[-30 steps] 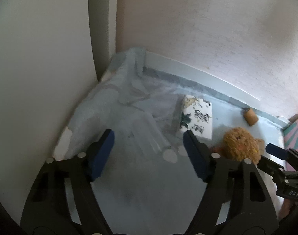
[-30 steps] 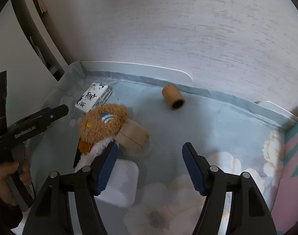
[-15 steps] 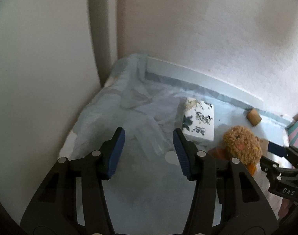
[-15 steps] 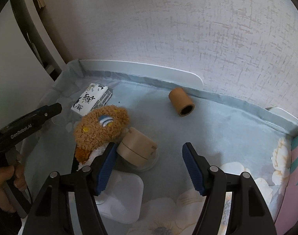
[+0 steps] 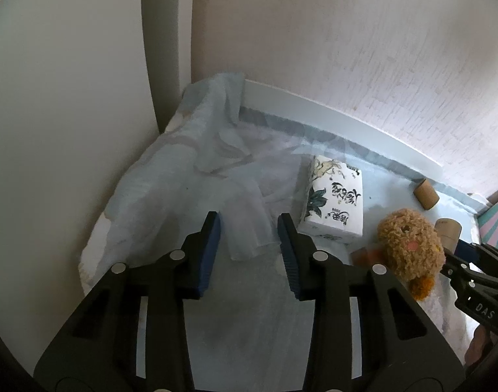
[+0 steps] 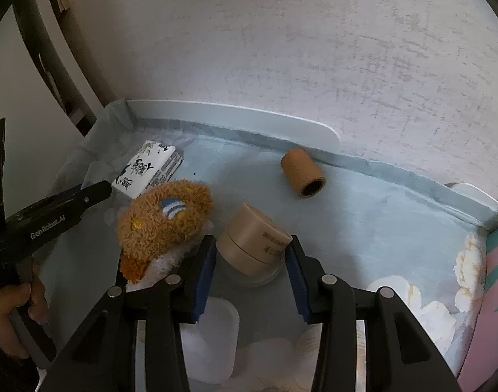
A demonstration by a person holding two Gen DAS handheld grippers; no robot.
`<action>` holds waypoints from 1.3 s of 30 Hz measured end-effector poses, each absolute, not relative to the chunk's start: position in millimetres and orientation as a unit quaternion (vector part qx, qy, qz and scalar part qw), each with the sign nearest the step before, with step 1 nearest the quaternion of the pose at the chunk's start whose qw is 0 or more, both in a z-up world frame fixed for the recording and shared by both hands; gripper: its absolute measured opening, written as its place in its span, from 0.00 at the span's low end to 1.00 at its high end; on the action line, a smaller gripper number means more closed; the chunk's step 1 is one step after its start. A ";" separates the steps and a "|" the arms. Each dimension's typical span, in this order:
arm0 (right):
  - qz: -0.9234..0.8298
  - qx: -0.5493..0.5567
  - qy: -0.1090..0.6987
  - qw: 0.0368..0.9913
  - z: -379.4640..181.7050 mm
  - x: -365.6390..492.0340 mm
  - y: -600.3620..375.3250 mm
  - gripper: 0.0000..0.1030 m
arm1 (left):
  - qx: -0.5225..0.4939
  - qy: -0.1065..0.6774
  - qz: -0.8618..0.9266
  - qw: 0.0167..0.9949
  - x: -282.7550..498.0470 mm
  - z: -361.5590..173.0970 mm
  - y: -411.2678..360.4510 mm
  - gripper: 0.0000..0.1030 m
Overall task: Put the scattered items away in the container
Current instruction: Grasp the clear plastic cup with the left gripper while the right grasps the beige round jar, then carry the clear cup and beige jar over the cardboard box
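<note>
Blue-padded, your left gripper [image 5: 249, 225] is closing around a clear plastic container [image 5: 245, 225]; your right gripper [image 6: 250, 254] is closing around a tan jar [image 6: 254, 245] right of the plush toy [image 6: 164, 225].

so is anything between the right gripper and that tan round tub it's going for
Nothing visible blocks it. The tan tub already sits between the right gripper pads, whose jaws are closing on it. The brown plush toy crowds the left pad from the side but is not in the gap.

Dim, soft daylight; fisheye-warped edges, mild blur
</note>
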State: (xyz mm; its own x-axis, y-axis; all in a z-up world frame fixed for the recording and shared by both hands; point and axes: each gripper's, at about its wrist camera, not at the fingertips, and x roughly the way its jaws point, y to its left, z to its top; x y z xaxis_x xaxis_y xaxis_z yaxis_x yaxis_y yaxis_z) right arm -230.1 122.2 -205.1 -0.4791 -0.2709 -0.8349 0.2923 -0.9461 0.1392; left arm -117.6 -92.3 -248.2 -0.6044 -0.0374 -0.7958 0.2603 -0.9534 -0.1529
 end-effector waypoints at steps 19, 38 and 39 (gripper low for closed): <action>-0.894 0.430 -0.009 0.127 -96.0 -193.9 180.2 0.38 | 0.346 0.102 -0.932 -0.024 -89.9 -96.2 9.9 0.31; -0.904 0.424 -0.031 0.050 -39.4 -86.9 341.4 0.38 | 0.377 0.036 -0.894 -0.238 -73.1 -66.2 269.1 0.31; -0.901 0.430 -0.035 0.047 -46.0 -78.9 348.2 0.38 | 0.386 0.027 -0.889 -0.247 -70.4 -72.5 282.0 0.31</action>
